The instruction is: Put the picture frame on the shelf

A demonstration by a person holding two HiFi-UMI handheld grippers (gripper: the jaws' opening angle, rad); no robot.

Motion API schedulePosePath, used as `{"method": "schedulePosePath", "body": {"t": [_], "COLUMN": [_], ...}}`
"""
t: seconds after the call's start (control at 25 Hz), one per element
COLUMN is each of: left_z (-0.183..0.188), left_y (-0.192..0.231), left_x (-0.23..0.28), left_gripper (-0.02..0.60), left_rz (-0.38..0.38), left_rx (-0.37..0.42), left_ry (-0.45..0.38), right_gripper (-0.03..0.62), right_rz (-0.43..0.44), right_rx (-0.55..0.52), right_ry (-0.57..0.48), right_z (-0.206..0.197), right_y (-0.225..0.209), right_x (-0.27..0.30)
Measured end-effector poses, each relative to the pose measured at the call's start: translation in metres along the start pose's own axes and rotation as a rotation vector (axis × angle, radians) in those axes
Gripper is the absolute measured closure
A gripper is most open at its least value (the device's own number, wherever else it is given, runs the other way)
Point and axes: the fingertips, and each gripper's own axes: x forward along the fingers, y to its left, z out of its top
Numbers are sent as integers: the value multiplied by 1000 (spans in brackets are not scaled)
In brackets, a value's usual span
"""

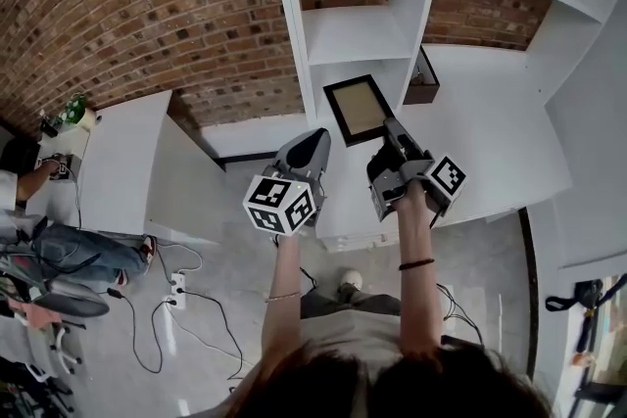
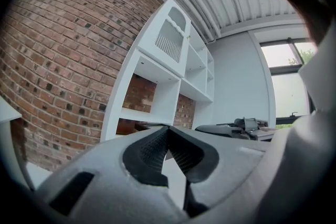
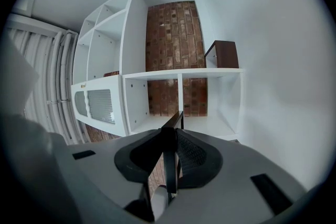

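Your right gripper (image 3: 169, 150) is clamped on the thin edge of the picture frame (image 1: 359, 109), held in the air just before the white shelf unit (image 1: 291, 34). Your left gripper (image 2: 167, 132) is closed on nothing. The bite looks shallow, though the view is too tight to be sure, so a quick swing could let the frame pivot or slip. Mind the upright divider (image 3: 180, 94) and the dark brown object (image 1: 423, 79) near the frame's right; the low compartment ahead offers room.
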Motion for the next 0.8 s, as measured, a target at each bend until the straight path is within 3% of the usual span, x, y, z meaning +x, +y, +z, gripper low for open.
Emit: {"method": "schedulePosePath", "body": {"t": [0.8], "left_z": [-18], "left_y": [40], "left_x": [33], "left_gripper": [571], "left_rz": [25], "left_rx": [-21], "left_ry": [74], "right_gripper": [519], "right_rz": [-44], "right_rx": [22], "right_ry": [7], "right_z": [7], "right_y": [-36], "right_x": [49]}}
